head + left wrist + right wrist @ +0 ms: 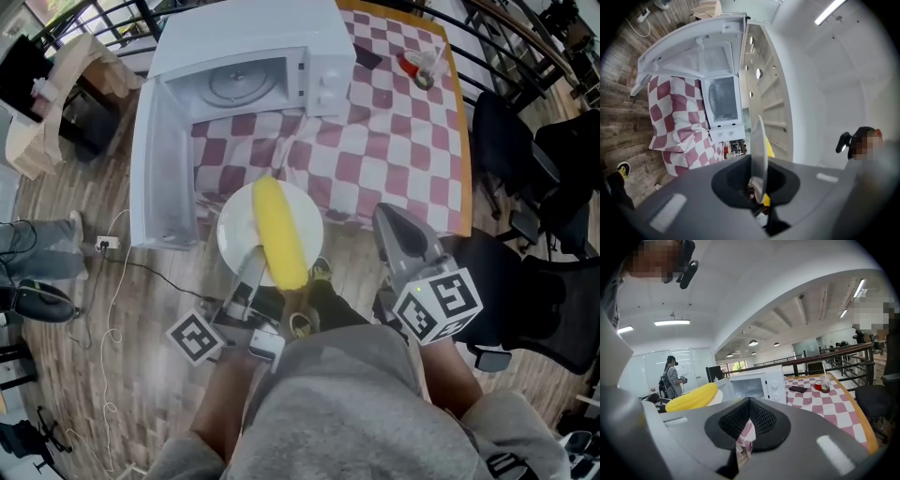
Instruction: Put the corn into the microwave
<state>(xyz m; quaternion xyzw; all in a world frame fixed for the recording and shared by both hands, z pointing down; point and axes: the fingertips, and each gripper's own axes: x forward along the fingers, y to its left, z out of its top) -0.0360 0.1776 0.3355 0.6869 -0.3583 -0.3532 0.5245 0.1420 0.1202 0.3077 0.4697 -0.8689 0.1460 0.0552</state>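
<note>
1. While my left tool (pixel 251 261) is clenched on the near rim of a white plate (pixel 234 234), the corn (pixel 279 230) lies lengthwise on that plate, at the centre of the head view.
2. In the left gripper view the plate (pixel 759 150) stands edge-on between the jaws, which are pressed on it.
3. Plate and corn hang over the wooden floor (pixel 141 309), just in front of the worktop (pixel 394 141) with its checked cloth.
4. The microwave (pixel 253 56) sits on the worktop at the upper left, its door (pixel 159 169) swung open and well apart from the corn.
5. My right tool (pixel 394 225), at the lower right, has its jaws together and carries nothing.
</note>
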